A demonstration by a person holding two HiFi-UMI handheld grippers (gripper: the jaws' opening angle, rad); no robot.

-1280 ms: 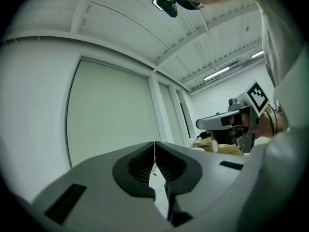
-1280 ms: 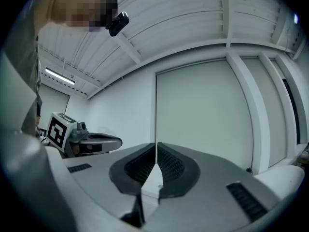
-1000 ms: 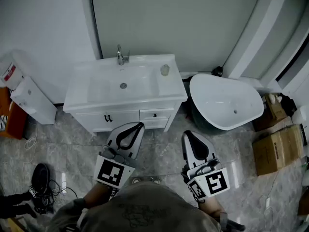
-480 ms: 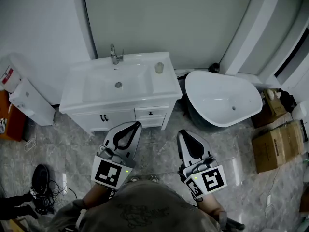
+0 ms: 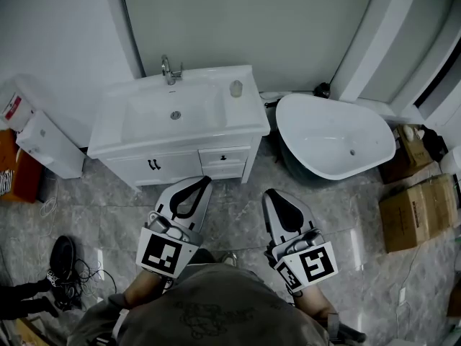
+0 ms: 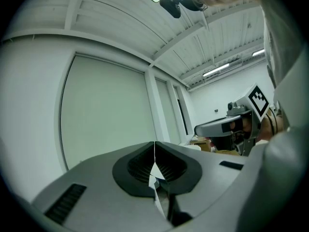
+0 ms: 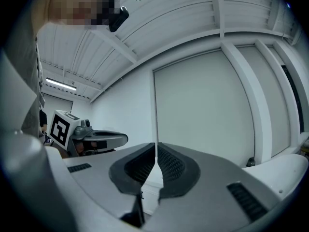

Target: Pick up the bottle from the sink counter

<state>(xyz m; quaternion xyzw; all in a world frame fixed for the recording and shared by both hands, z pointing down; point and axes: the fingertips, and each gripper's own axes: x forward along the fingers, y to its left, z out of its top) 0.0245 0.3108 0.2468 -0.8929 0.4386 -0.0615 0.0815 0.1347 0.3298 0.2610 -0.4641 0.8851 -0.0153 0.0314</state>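
The small pale bottle [image 5: 236, 88] stands upright on the right rear part of the white sink desk [image 5: 252, 123], in the upper middle of the frame, just beside the basin. Both grippers are low in the frame, well apart from it. The left gripper [image 5: 204, 183] and the right gripper [image 5: 269, 193] each have the jaws pressed together, with nothing between them. The danger I see is this: if the jaws are not spread before the reach, the closed tips would likely knock the bottle over. It could then roll into the basin or fall off the desk edge toward the white oval bathtub [image 5: 317, 132].
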